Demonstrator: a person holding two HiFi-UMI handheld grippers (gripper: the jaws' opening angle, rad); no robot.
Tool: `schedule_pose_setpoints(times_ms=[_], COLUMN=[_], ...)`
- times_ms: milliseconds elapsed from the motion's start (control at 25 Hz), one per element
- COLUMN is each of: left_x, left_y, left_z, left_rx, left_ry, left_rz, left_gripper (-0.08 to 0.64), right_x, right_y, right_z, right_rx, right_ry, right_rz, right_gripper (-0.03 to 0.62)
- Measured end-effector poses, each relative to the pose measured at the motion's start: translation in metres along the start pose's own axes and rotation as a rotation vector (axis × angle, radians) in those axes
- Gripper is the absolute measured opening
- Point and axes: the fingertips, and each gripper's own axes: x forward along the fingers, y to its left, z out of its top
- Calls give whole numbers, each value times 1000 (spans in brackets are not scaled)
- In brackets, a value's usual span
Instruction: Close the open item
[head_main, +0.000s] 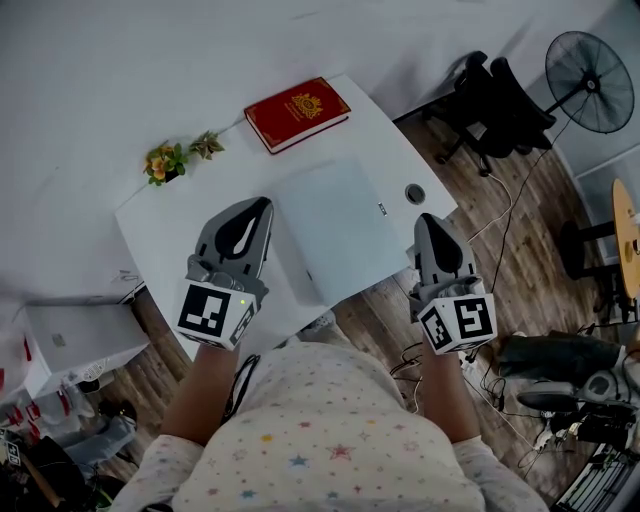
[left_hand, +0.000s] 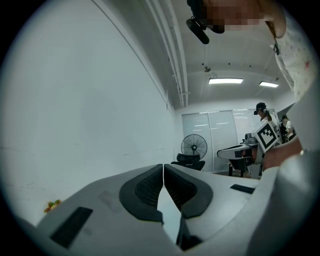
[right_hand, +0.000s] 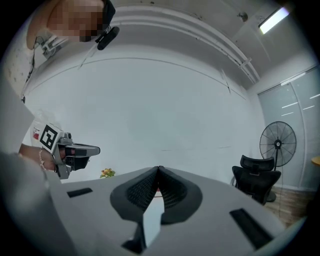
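1. Locate the flat pale-grey rectangular laptop (head_main: 335, 230) at the middle of the white desk (head_main: 160, 215), lid down and apparently closed already.
2. Read the left gripper (head_main: 258, 208) as pinched together and empty; read the right gripper (head_main: 428, 222) likewise.
3. Note the laptop lying between both grippers, long axis apparently running away from the person; treat neither hand as clearly nearer.

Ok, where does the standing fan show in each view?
Head view: standing fan, top right corner.
Left gripper view: standing fan, just right of centre.
Right gripper view: standing fan, near the right edge.
Shared landmark: black office chair, beside it in all three.
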Motion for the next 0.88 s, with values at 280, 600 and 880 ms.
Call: schedule_pose_setpoints(times_ms=[280,600,880], left_x=[1,1,0], left_y=[-3,-6,-7], left_z=[1,1,4], left_rx=[-7,-7,5], left_ry=[-8,-12,2], left_rz=[-4,-5,-11], left_gripper=[18,18,18], right_x=[-6,-11,-12], right_y=[0,-3,-3], right_z=[7,7,7], right_rx=[-10,5,13], right_ry=[-13,-19,-18], right_rz=[-11,-24,-24], right_gripper=[1,1,1])
